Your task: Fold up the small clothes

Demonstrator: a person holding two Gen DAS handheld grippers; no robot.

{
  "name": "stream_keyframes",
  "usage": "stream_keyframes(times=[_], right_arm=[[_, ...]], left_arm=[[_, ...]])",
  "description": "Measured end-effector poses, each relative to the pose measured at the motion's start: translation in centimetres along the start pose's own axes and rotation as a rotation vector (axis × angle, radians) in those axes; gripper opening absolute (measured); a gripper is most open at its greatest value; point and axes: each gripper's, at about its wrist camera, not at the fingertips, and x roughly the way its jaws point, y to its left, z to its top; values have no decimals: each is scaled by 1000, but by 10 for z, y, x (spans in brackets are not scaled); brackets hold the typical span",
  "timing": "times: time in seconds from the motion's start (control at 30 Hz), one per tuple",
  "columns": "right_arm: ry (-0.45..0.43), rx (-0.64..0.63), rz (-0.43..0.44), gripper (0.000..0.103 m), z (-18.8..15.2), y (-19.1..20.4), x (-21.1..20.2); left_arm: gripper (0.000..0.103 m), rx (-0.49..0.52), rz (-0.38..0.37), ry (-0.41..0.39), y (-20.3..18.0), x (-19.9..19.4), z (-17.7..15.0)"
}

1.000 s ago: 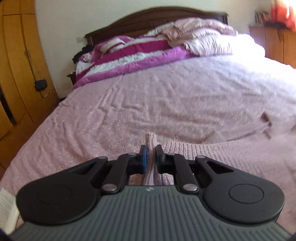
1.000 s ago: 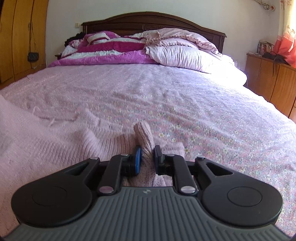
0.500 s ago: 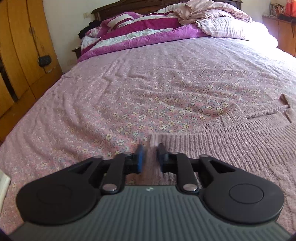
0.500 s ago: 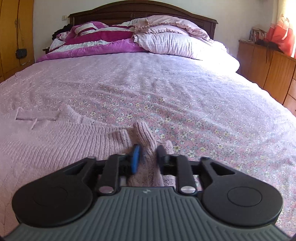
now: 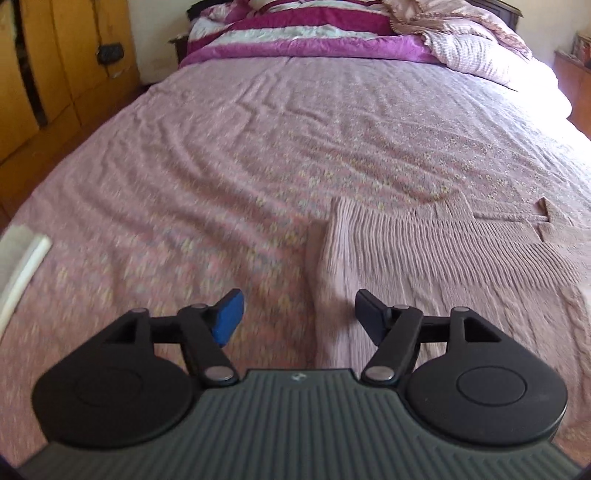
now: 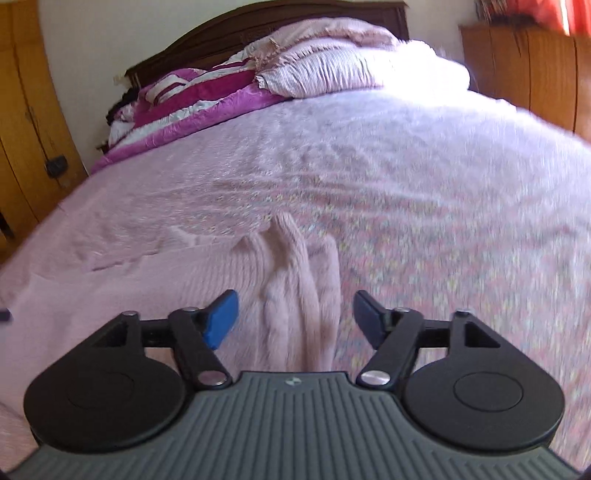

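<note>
A pale pink knitted garment (image 5: pixel 436 266), ribbed and probably a small sweater, lies spread flat on the pink floral bedspread (image 5: pixel 258 147) near the foot of the bed. In the left wrist view its left edge runs up from between the fingers to a squared corner, and a narrow strap or tie (image 5: pixel 517 218) lies along its far edge towards the right. In the right wrist view the same knit (image 6: pixel 166 288) fills the lower left, and its right edge is bunched into a few long upright ridges (image 6: pixel 295 280) directly ahead of the tool.

The left gripper (image 5: pixel 297 319) has let go: its jaws are opening, blue pads well apart, with the garment's edge lying on the bed in the gap and neither pad pressing it. The right gripper (image 6: pixel 295 317) is likewise released and opening, the bunched ridges lying between its pads untouched.

Both views are motion-blurred, so the fine weave and the bedspread pattern close to the grippers are hard to read.

Further off, a magenta-and-white striped quilt (image 5: pixel 303 33) and pale checked pillows (image 6: pixel 332 70) are heaped against a dark wooden headboard (image 6: pixel 258 22). Yellow-brown wardrobe doors (image 5: pixel 44 74) stand to the left of the bed, a wooden cabinet (image 6: pixel 524 74) to the right.
</note>
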Motion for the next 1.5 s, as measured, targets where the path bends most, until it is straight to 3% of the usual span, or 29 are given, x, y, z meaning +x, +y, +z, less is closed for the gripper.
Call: stream_keyframes(times=[0.27,0.37,0.57,0.73,0.9,1.03,1.3,1.5], right_arm=[[145,171,91,80,-19,-28,-22],[200,244,142,88,-28,-34,-19],[185,341,226,103,-36,-40,-14],[198,274,191,103,-33,-29,-13],[196,260,92,103,-29,-11,-6],[159,285,143,103,-32,1,3],[129,329,143,100,-33,4,5],[117,355,74,93,-31,-11,-21]], left_arm=[[71,-119,-44,41,16,-27,-32],[71,-150,-52,45,22,-35,-40],[71,-141,-58,54,28,-47,-53],[71,-166,-77,52,36,-47,-62],[70,-186,-101,52,39,-49,-65],[71,-150,-102,50,37,-50,-68],[71,-143,-106,48,38,-46,-70],[71,-138,-113,52,40,-47,-71]])
